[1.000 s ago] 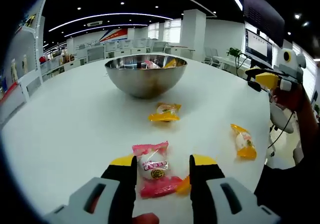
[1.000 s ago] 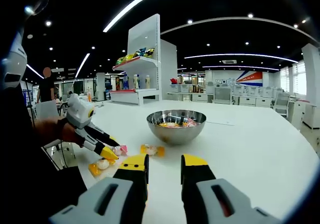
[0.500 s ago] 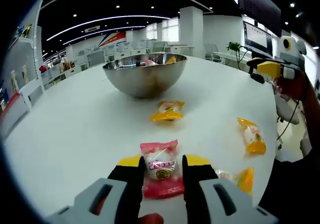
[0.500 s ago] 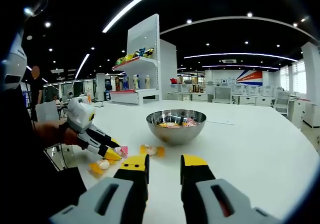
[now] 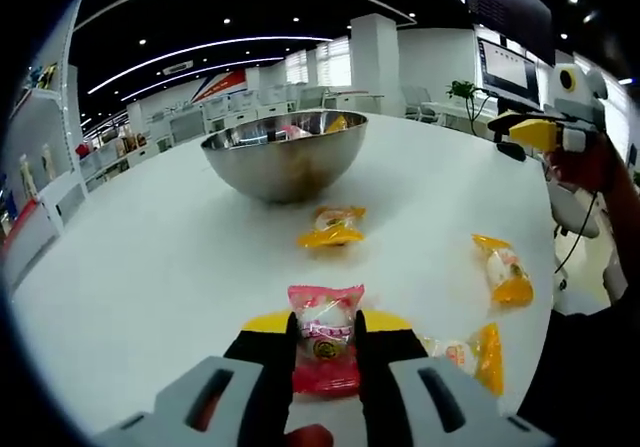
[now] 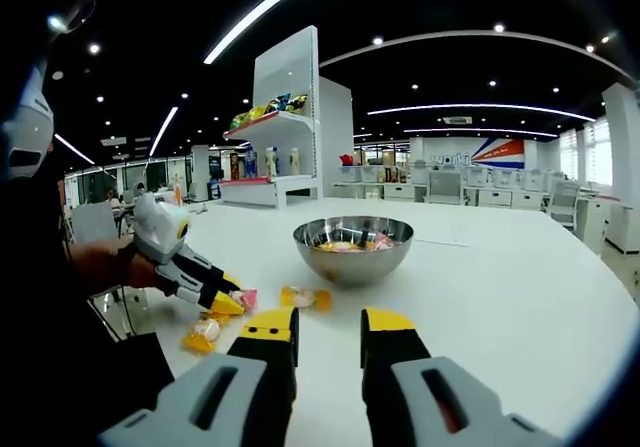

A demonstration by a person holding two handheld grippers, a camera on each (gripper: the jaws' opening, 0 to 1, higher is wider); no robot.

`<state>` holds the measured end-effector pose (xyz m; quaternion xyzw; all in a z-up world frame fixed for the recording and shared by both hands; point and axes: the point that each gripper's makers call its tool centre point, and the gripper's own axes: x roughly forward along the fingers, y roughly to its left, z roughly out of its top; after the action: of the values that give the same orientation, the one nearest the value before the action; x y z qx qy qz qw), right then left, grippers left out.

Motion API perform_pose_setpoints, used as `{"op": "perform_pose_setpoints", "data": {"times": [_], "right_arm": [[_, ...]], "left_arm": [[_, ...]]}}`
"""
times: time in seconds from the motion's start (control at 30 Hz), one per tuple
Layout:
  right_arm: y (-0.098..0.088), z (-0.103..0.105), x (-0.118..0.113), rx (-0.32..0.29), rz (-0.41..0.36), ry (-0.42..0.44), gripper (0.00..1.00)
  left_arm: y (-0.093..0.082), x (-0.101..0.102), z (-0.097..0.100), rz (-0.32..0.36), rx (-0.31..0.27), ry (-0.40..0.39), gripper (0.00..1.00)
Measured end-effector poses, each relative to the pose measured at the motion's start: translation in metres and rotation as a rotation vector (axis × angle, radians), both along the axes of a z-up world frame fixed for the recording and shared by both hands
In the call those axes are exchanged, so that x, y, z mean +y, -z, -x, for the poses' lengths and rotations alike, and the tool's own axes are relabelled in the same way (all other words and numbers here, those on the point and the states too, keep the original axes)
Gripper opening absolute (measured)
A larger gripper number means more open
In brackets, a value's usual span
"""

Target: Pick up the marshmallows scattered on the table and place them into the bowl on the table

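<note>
Left gripper view: my left tool (image 5: 326, 339) clamps the pink marshmallow (image 5: 326, 351) by crinkly wrapper; it may slip before the bowl (image 5: 287, 153). Right tool (image 6: 328, 345) idles apart.

Shiny polished metal bowl (image 5: 283, 152), glossy plastic marshmallow wrappers (image 5: 326, 342), smooth white table (image 5: 150, 247)

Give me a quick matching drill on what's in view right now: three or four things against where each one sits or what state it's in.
Things:
1. pink marshmallow packet
2. steel bowl
3. right gripper
4. orange packet

States:
A. jaws apart, nothing between them
B. lying on the table just in front of the bowl
C. pinched between the left gripper jaws
D. already holding a few wrapped sweets

Pairs: 1-C, 2-D, 3-A, 4-B
</note>
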<state>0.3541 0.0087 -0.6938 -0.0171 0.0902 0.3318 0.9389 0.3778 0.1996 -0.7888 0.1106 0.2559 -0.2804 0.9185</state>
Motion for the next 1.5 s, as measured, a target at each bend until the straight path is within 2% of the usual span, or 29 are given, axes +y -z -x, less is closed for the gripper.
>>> {"op": "perform_pose_setpoints", "data": {"times": [0.53,0.77,1.03,1.3,1.4,1.5], "right_arm": [[0.003,0.002,0.002,0.011,0.002,-0.009,0.25],[0.005,0.002,0.003,0.016,0.002,-0.012,0.25],[0.008,0.003,0.004,0.023,0.007,-0.015,0.25],[0.009,0.004,0.004,0.025,0.011,-0.012,0.25],[0.009,0.004,0.003,0.026,0.011,-0.012,0.25],[0.012,0.005,0.002,0.032,0.015,-0.011,0.25]], "left_arm": [[-0.019,-0.001,-0.004,0.032,-0.033,0.007,0.24],[-0.041,0.000,-0.013,0.042,-0.071,0.012,0.24],[-0.069,0.004,-0.033,0.044,-0.122,0.013,0.24],[-0.093,-0.005,-0.049,0.052,-0.156,0.047,0.24],[-0.105,-0.006,-0.062,0.059,-0.168,0.060,0.24],[-0.106,-0.006,-0.064,0.061,-0.169,0.060,0.24]]}}
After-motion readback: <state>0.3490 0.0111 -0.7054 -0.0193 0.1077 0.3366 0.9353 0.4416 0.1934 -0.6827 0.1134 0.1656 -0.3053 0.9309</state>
